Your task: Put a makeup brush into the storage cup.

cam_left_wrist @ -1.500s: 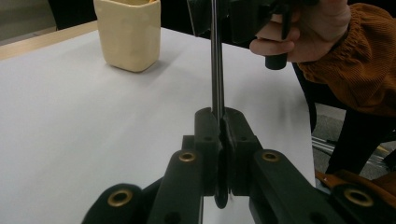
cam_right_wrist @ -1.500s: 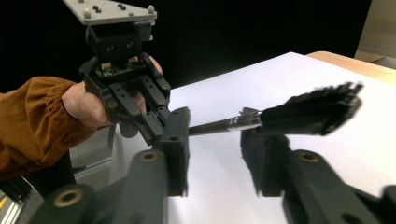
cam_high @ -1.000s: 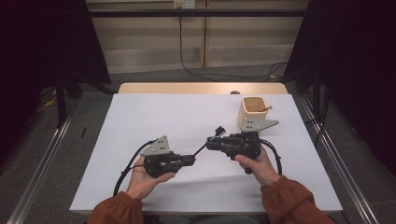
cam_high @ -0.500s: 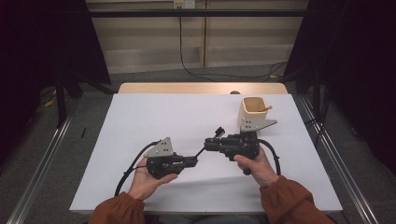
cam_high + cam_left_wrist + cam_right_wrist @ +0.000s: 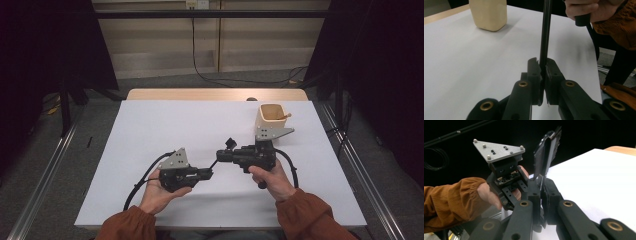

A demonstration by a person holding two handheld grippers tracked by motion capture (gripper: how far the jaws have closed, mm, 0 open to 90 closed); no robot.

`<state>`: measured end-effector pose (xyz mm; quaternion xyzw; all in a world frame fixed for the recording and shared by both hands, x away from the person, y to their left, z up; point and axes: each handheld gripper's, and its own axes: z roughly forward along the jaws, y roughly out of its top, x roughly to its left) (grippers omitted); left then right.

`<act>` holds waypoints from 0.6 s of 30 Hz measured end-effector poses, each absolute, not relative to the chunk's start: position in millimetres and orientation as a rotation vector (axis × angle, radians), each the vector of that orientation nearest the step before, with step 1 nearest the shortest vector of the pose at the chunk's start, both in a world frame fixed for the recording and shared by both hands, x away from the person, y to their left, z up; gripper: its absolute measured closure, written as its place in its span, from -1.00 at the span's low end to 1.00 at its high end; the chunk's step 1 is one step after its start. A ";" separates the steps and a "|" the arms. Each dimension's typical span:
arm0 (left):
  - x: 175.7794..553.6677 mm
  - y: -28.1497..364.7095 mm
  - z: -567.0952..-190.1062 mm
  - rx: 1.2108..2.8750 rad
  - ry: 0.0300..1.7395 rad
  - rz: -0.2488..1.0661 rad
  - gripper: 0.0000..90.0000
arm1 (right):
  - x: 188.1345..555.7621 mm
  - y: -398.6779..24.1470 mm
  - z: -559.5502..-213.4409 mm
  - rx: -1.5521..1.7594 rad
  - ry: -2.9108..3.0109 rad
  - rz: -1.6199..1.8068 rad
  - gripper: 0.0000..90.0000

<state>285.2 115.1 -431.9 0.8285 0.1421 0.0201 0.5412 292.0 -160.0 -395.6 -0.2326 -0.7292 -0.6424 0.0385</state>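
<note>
A white matte sheet [image 5: 150, 130] covers the pale wooden table [image 5: 200, 94] at mid-frame, with grey floor and dark curtains around. At the upper right of the sheet stands a cream squarish cup [image 5: 271, 118] holding a small wooden stick. The left gripper [image 5: 209, 173] clamps a thin black flat strip [image 5: 545, 37]. The right gripper [image 5: 223, 155], jaws just closing, grips a black ridged clip [image 5: 546, 153], lower centre.

The right gripper [image 5: 226, 151] has just been closing its jaws on the comb-like black clip [image 5: 546, 152], while the left gripper [image 5: 208, 173] sits a touch nearer to it.
</note>
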 end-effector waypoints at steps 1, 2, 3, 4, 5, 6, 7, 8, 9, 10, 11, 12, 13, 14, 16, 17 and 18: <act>285.6 115.3 -431.9 1.965 0.339 0.043 0.85 | 291.6 -160.2 -395.0 -0.715 -2.237 -1.975 0.91; 285.9 115.5 -432.0 1.964 0.338 0.042 0.85 | 291.5 -160.3 -394.6 -0.715 -2.239 -1.974 0.91; 286.1 115.6 -432.4 1.964 0.343 0.044 0.83 | 291.5 -160.5 -394.1 -0.716 -2.244 -1.975 0.91; 286.1 115.6 -432.8 1.960 0.350 0.038 0.80 | 291.3 -160.9 -393.6 -0.719 -2.245 -1.977 0.91; 286.1 115.6 -433.6 1.950 0.357 0.032 0.75 | 291.3 -161.3 -393.3 -0.719 -2.246 -1.976 0.91; 286.1 115.9 -434.1 1.953 0.356 0.034 0.72 | 291.3 -162.0 -392.9 -0.721 -2.249 -1.977 0.91; 285.7 115.9 -434.4 1.956 0.359 0.030 0.72 | 291.5 -162.9 -392.4 -0.723 -2.251 -1.977 0.91; 285.5 116.0 -434.6 1.952 0.363 0.028 0.70 | 291.5 -163.4 -392.3 -0.721 -2.251 -1.977 0.91; 285.8 116.4 -434.4 1.952 0.365 0.027 0.64 | 291.4 -164.0 -392.0 -0.725 -2.254 -1.977 0.91; 285.9 116.6 -434.0 1.950 0.366 0.028 0.60 | 291.4 -164.3 -391.9 -0.727 -2.256 -1.977 0.91; 285.5 116.8 -433.6 1.936 0.379 0.028 0.55 | 291.4 -164.6 -391.8 -0.729 -2.258 -1.975 0.91; 285.7 117.3 -433.2 1.932 0.384 0.029 0.46 | 291.5 -164.7 -391.7 -0.729 -2.264 -1.974 0.91; 285.5 117.9 -432.6 1.926 0.392 0.029 0.41 | 291.5 -164.8 -391.7 -0.731 -2.267 -1.972 0.91; 285.3 118.9 -431.5 1.924 0.400 0.037 0.37 | 291.4 -165.0 -391.7 -0.732 -2.268 -1.969 0.91; 285.2 119.8 -430.5 1.913 0.419 0.040 0.23 | 291.3 -165.2 -391.4 -0.730 -2.270 -1.969 0.91; 284.6 120.1 -429.5 1.912 0.433 0.053 0.14 | 291.2 -165.3 -391.1 -0.728 -2.271 -1.968 0.91; 284.0 120.2 -428.8 1.910 0.440 0.060 0.06 | 291.1 -165.6 -390.7 -0.726 -2.273 -1.968 0.91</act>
